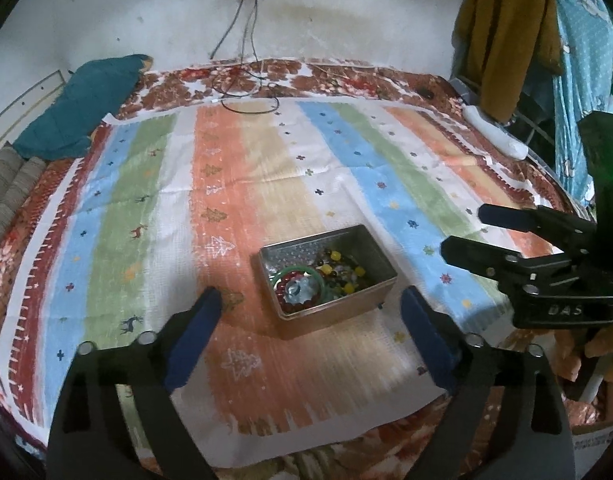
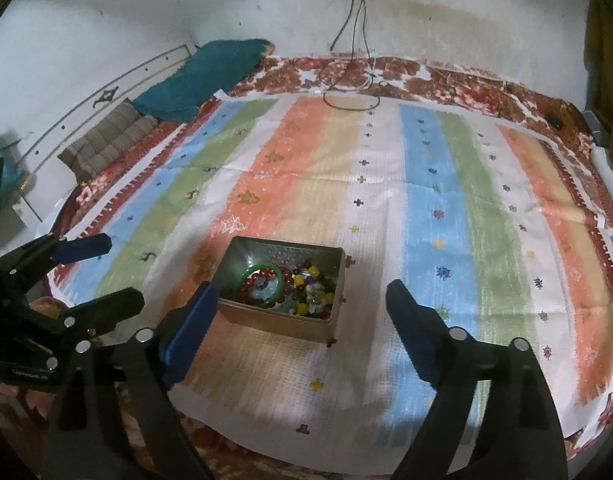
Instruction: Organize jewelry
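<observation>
Now both grippers empty: left gripper [image 1: 310,304] jaws wide apart, right gripper [image 2: 302,300] likewise. Metal box [image 1: 380,294] centre frame on striped cloth [image 1: 234,184], uncovered. Inside: green bangle [image 1: 282,274] ringing red beads, mixed coloured beads [image 1: 348,276] alongside.

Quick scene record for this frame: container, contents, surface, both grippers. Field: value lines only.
container: metal tin, open-topped, no lid in view
contents: green bangle ringing red beads, beside loose mixed beads
surface: striped cloth over a floral bedspread
left gripper: jaws open, nothing between them, just short of the tin
right gripper: jaws open, empty, near side of the tin
background: teal pillow, cables from a wall socket
</observation>
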Demonstrator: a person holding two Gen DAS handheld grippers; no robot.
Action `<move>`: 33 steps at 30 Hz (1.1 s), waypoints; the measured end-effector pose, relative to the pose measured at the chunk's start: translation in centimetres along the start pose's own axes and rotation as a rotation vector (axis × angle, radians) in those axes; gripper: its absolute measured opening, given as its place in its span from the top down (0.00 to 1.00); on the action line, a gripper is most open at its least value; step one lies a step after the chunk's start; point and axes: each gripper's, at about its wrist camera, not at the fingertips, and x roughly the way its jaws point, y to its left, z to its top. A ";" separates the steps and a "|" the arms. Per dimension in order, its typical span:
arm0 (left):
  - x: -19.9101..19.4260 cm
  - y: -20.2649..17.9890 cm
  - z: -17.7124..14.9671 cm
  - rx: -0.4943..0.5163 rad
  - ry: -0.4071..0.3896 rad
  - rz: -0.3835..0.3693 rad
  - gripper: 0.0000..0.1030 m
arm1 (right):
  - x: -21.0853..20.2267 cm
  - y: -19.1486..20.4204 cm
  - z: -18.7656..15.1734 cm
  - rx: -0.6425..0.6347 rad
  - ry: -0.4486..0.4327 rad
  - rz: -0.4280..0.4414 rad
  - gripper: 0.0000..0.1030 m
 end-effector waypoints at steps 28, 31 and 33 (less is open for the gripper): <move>-2.3 -0.8 -1.4 0.025 -0.113 0.061 0.05 | -2.9 0.7 -1.0 -0.008 -0.107 0.004 0.06; -2.5 -1.0 -1.5 0.036 -0.130 0.064 0.05 | -2.9 0.7 -1.1 -0.008 -0.109 0.005 0.06; -2.8 -1.1 -1.5 0.040 -0.143 0.067 0.05 | -2.9 0.7 -1.1 -0.009 -0.108 0.005 0.06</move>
